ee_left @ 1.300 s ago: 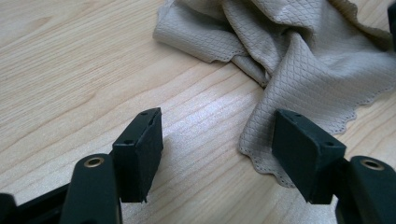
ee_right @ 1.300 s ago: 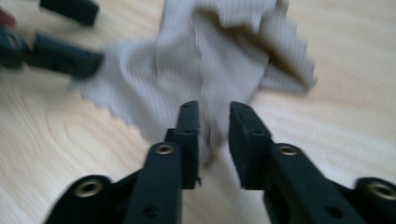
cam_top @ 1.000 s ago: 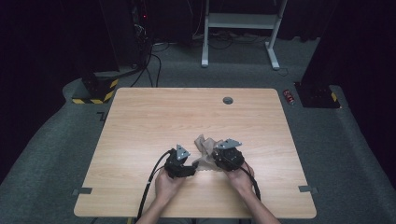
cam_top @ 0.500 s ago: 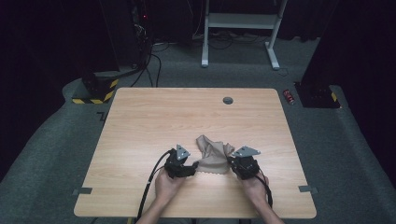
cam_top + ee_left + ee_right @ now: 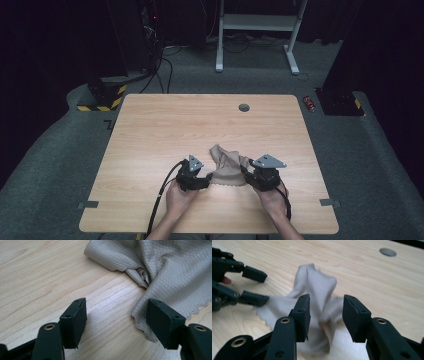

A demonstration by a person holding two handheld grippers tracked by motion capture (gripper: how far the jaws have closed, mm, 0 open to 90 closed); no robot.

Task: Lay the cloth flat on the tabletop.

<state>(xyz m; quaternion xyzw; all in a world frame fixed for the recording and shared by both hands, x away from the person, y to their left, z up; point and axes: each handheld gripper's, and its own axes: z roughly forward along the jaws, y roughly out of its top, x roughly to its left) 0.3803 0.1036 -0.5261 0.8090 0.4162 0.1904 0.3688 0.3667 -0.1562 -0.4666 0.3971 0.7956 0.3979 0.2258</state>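
Crumpled beige textured cloth (image 5: 227, 169) lies low centre of the high view on the light wooden surface (image 5: 165, 125), long axis running left-right btwn both grippers. Left gripper (image 5: 116, 322): fingers wide open, holding nothing, cloth edge at its right finger. Right gripper (image 5: 325, 315): fingers part open w/ a raised fold between, prob. not clamped; blur hides contact.

right tool (image 5: 248, 176) moved right, away from left tool (image 5: 203, 181), cloth (image 5: 227, 167) spread wider
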